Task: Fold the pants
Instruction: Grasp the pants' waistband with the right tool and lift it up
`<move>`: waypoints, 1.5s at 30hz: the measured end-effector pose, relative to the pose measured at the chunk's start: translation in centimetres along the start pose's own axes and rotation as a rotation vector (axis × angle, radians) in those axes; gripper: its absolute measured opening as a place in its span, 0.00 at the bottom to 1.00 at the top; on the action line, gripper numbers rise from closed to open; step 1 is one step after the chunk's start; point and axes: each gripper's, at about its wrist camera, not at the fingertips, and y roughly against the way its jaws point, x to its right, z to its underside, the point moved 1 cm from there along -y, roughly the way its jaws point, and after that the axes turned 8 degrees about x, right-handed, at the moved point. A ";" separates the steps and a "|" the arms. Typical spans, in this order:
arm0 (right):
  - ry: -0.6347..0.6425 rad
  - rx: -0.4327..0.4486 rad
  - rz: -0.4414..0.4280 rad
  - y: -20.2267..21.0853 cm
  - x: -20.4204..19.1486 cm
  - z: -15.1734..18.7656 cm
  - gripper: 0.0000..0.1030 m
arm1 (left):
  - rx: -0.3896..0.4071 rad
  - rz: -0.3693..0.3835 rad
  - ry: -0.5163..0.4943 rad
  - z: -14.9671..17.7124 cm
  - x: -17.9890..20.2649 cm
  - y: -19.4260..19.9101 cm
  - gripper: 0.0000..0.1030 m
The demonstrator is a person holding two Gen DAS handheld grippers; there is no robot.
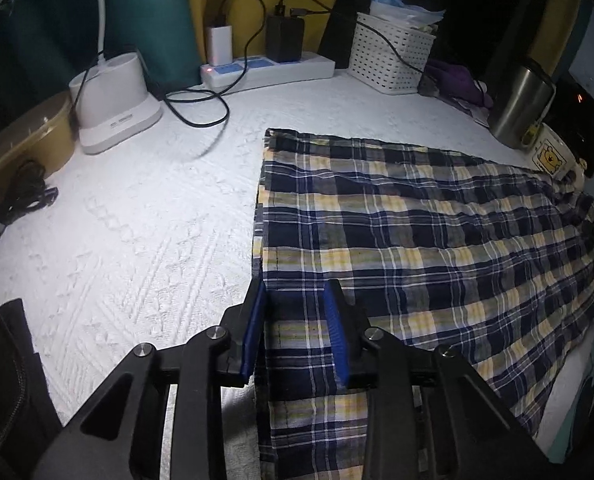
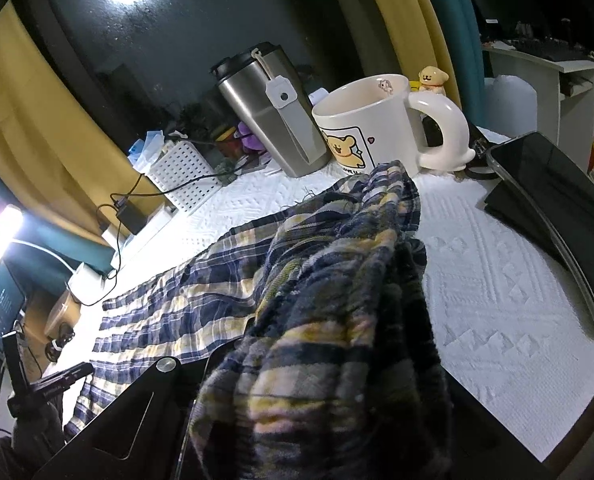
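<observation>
Plaid pants (image 1: 417,232) in navy, yellow and white lie spread flat on a white textured cloth (image 1: 137,220), running from centre to right. My left gripper (image 1: 297,332) stands over the near hem corner. Its blue pads (image 1: 257,328) are apart, with the flat hem edge between them and no pinch visible. In the right wrist view the other end of the pants (image 2: 329,300) is bunched and lifted, draped over my right gripper. Only that gripper's black frame (image 2: 145,412) shows. Its fingers are hidden under the cloth, shut on it.
At the back stand a white lamp base (image 1: 117,108), a power strip (image 1: 265,70) with chargers and looping cables, and a white basket (image 1: 389,56). A steel tumbler (image 2: 269,120) and a cartoon mug (image 2: 377,128) stand beside the pants' far end. A dark tablet (image 2: 557,216) lies to the right.
</observation>
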 end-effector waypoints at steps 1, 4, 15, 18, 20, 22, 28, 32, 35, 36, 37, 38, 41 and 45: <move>0.000 -0.001 0.000 -0.1 0.1 0.0 0.11 | -0.002 -0.013 -0.003 0.0 0.0 -0.1 0.28; -0.005 -0.004 -0.002 -0.3 0.3 0.1 0.11 | -0.001 -0.014 -0.009 0.0 0.2 -0.3 0.28; -0.004 -0.004 -0.003 -0.4 0.5 0.2 0.11 | 0.011 -0.076 -0.046 0.6 0.2 0.3 0.00; 0.019 0.005 -0.005 -0.1 0.0 0.2 0.11 | 0.035 -0.100 -0.036 0.4 -0.2 1.4 0.00; 0.035 0.009 -0.013 0.1 -0.5 0.1 0.11 | 0.042 -0.111 -0.043 0.3 -0.4 1.8 0.00; 0.043 0.009 -0.019 0.1 -0.9 0.1 0.11 | 0.042 -0.127 -0.047 0.3 -0.7 1.4 0.00; 0.051 0.009 0.016 0.1 -1.0 0.2 0.11 | 0.001 -0.057 0.020 0.2 -1.3 0.9 0.02; 0.058 0.014 0.034 0.4 -0.9 0.1 0.11 | 0.017 -0.042 0.049 -0.1 -2.0 2.0 0.50; 0.066 0.016 0.042 0.7 -1.2 0.1 0.11 | 0.033 -0.042 0.058 -0.2 -2.6 2.9 0.51; 0.069 0.018 0.043 0.9 -1.4 0.1 0.11 | 0.035 -0.044 0.059 -0.2 -2.7 3.1 0.51; 0.074 0.021 0.043 1.0 -1.7 0.1 0.11 | 0.038 -0.045 0.060 -0.3 -2.8 3.3 0.51; 0.079 0.025 0.044 1.2 -1.9 0.0 0.11 | 0.043 -0.046 0.059 -0.2 -2.9 3.7 0.51; 0.096 0.033 0.044 1.7 -2.7 -0.1 0.11 | 0.055 -0.036 0.048 -0.2 -3.1 4.3 0.51; 0.124 0.049 0.043 2.6 -4.3 -0.5 0.11 | 0.081 -0.010 0.048 -0.3 -3.6 5.4 0.51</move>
